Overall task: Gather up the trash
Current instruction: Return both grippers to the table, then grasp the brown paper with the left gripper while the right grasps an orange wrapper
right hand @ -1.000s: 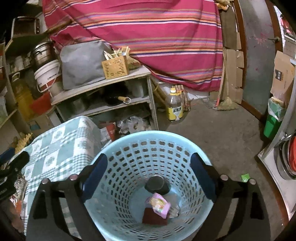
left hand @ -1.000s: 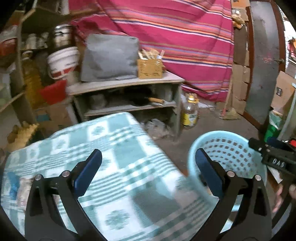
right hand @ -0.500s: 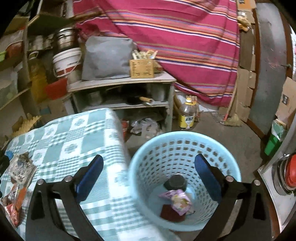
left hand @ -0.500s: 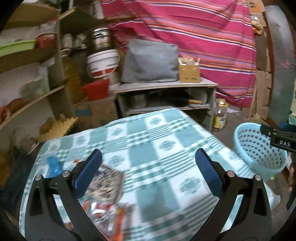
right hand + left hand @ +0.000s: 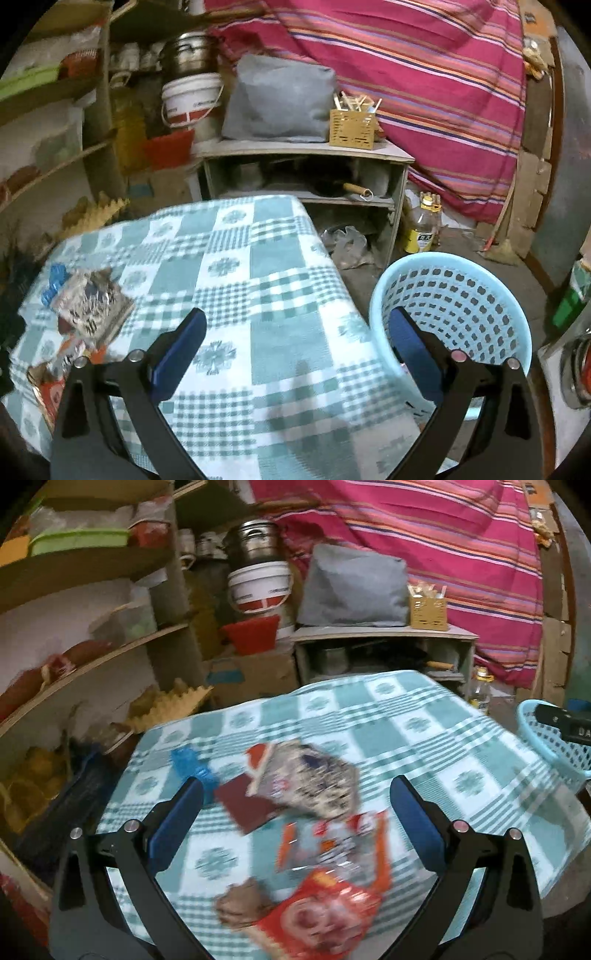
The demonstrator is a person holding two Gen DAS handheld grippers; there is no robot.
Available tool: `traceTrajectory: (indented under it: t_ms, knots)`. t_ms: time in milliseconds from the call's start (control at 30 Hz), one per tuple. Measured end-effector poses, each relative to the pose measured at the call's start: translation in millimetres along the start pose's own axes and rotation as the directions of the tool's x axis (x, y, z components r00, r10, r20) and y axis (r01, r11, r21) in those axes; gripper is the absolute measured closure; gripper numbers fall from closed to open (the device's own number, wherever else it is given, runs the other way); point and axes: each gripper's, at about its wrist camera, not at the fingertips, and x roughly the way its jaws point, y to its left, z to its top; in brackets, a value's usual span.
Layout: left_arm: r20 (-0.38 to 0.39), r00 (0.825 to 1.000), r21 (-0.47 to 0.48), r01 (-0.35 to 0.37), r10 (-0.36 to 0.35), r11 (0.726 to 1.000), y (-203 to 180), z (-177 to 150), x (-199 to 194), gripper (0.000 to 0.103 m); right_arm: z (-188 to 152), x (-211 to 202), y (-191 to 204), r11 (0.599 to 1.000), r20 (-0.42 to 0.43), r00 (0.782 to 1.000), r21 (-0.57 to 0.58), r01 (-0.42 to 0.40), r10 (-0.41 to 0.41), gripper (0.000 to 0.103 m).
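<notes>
Foil and paper wrappers lie bunched on the near left part of the checked surface [image 5: 424,716]: a grey-speckled packet [image 5: 314,779] over a maroon card [image 5: 247,806], a silver-orange wrapper [image 5: 325,845] next to them, a red packet [image 5: 328,908] nearest the lens, a blue scrap [image 5: 188,762] off to the side. All blurred.

Left gripper [image 5: 295,823] hovers above the pile, fingers spread wide, nothing held. Right gripper [image 5: 295,350], equally wide and empty, sits over bare cloth, with the blue basket [image 5: 480,269] on the floor just past the surface's right edge.

Judgement: take one wrapper at a time, likely the silver-orange one between the fingers. Come down level, pinch a raised fold, not the cloth. Thin foil may slip or drag neighbours.
</notes>
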Motion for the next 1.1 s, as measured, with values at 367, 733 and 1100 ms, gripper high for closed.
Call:
traceTrajectory:
  t_ms: [367, 733, 1100]
  knots:
    - [-0.106, 0.994, -0.065, -0.037, 0.03, 0.997, 72, -44, 24, 0.005, -16, -5, 37, 0.998, 0.033, 0.999, -0.066, -0.004, 0.006, 0.004]
    - [-0.196, 0.98, -0.072, 0.025, -0.039, 0.997, 80, -73, 46, 0.006, -17, 9, 61, 0.997, -0.029, 1.0, -0.081, -0.005, 0.003, 0.004]
    - [-0.281, 0.928, -0.112, 0.22, -0.244, 0.969, 71, -86, 61, 0.056, -30, 12, 100, 0.984, -0.061, 0.998, -0.176, -0.032, 0.021, 0.004]
